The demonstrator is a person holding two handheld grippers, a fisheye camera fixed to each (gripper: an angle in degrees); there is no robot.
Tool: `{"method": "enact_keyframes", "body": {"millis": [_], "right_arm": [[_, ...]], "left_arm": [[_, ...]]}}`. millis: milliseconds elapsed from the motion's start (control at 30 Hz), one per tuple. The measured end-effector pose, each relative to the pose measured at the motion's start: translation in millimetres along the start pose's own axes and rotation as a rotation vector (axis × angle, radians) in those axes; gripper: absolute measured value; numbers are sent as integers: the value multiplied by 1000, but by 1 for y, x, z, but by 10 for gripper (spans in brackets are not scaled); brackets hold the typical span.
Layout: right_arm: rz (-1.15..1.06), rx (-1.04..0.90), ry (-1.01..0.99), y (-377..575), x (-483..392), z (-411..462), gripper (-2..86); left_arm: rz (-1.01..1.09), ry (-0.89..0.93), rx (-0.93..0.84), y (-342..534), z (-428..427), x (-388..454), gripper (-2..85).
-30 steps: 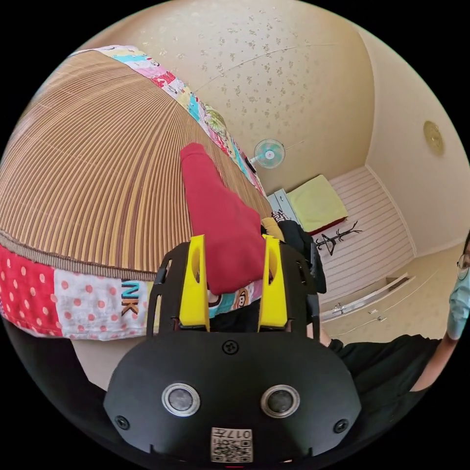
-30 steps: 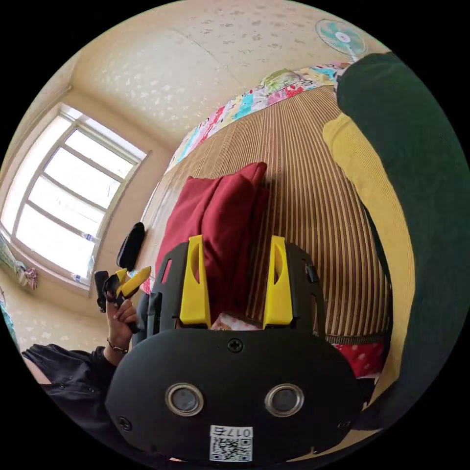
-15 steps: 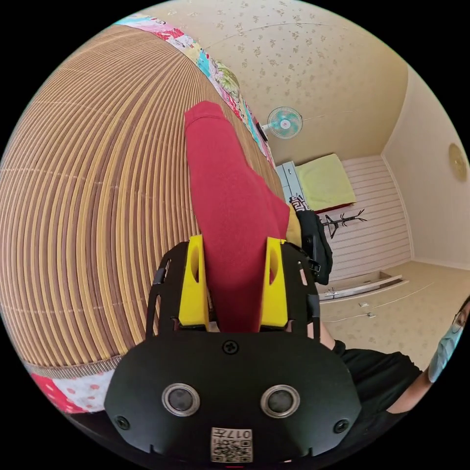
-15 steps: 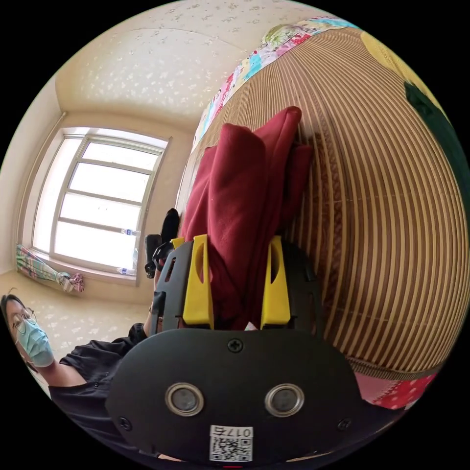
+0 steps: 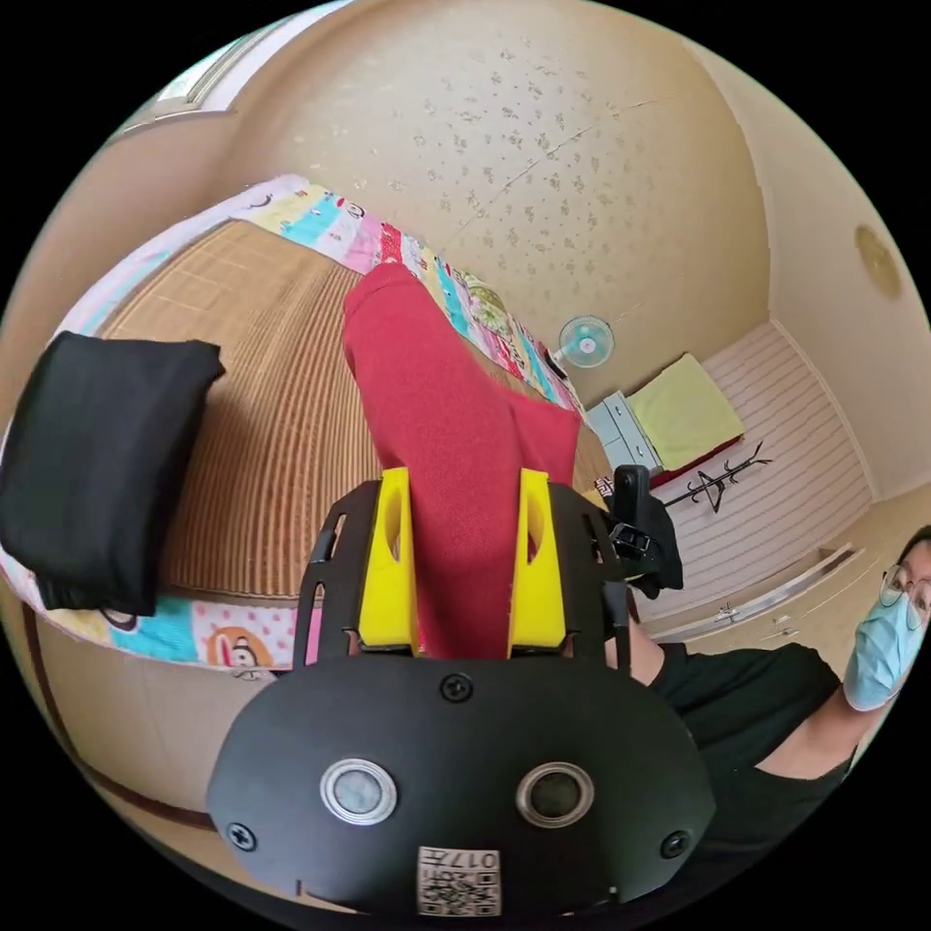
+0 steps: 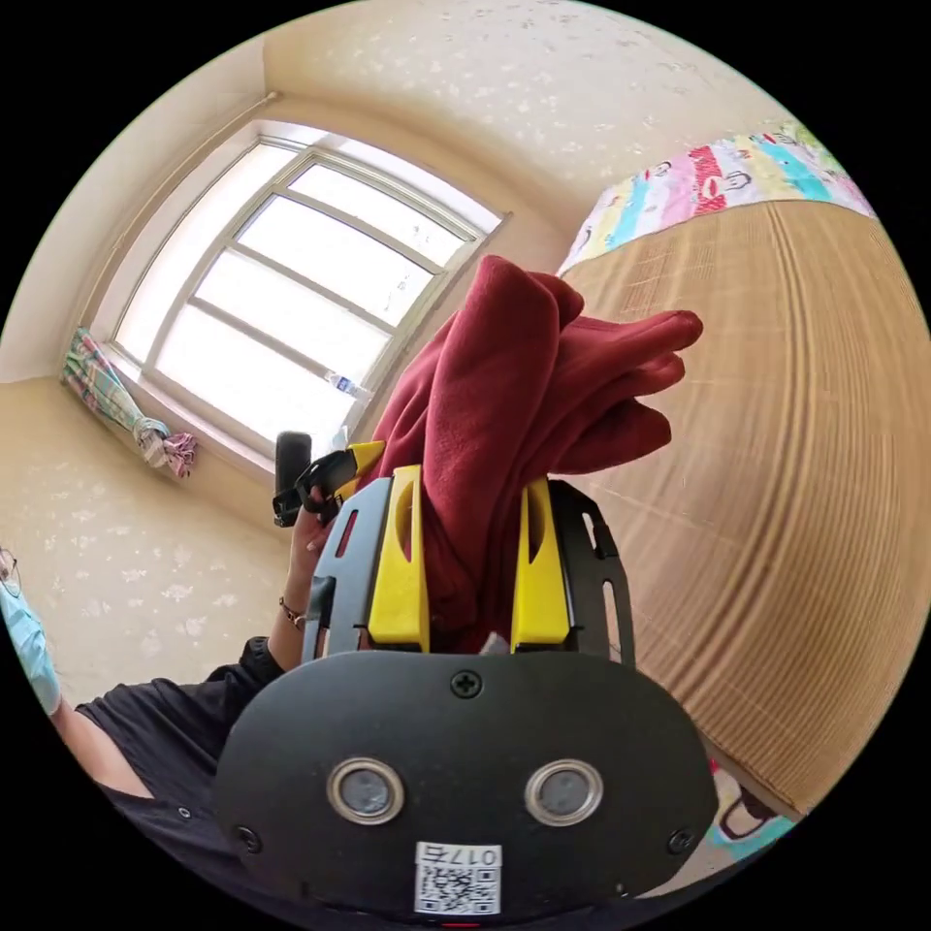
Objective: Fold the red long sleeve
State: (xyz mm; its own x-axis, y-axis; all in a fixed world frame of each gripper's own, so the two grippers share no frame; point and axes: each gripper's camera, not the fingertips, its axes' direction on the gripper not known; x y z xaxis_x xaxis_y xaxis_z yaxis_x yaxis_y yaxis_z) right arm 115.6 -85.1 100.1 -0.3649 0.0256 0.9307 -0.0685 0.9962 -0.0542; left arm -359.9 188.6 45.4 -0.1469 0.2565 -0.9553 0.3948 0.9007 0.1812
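Beige, speckled walls all around; bright window [image 6: 291, 291] behind the garment in the right gripper view. Bed [image 5: 262, 388] covered with a striped straw mat, edged by a patchwork sheet [image 5: 456, 291]. Folded black cloth [image 5: 97, 475] lying on the mat near the bed edge. Small fan [image 5: 585, 341] on the far wall, beside it a cabinet with a yellow cloth [image 5: 684, 412] on top.

Red long sleeve [image 5: 436, 427] folded into a long bundle, seen lifted above the mat in the right gripper view, with the loose folded ends [image 6: 621, 388] hanging free in the air over the straw. Held from both ends: left gripper [image 5: 463, 558] with yellow jaws pressed on both sides of the red cloth, clamped on it; right gripper [image 6: 472, 562] likewise closed tight around a thick bunch of the same garment.

In the left gripper view, the other gripper partly seen just behind the bundle, black parts [image 5: 635, 529] only. In the right gripper view, the left gripper [image 6: 330, 475] held in a hand [image 6: 305, 543] beside the red cloth, near the window. Person in a black shirt [image 5: 747, 698] at the edge of both views.
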Motion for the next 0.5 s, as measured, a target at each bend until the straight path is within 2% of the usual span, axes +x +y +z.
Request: {"method": "enact_keyframes", "body": {"millis": [100, 233, 300, 367, 433, 500], "right_arm": [[-15, -11, -108, -40, -53, 79, 131], [-21, 43, -100, -71, -115, 174, 134], [48, 45, -93, -73, -112, 223, 137], [113, -43, -1, -58, -93, 290, 136], [126, -97, -5, -34, -81, 313, 131], [40, -10, -64, -8, -87, 294, 115]], "left_arm": [[23, -132, 47, -29, -95, -21, 159], [-9, -281, 43, -59, -173, -79, 161], [-48, -416, 37, -61, -183, -114, 158], [-169, -522, 61, -42, -182, -161, 138], [-201, -482, 91, -17, -167, -181, 144], [-171, -427, 60, 8, -136, -191, 144]]}}
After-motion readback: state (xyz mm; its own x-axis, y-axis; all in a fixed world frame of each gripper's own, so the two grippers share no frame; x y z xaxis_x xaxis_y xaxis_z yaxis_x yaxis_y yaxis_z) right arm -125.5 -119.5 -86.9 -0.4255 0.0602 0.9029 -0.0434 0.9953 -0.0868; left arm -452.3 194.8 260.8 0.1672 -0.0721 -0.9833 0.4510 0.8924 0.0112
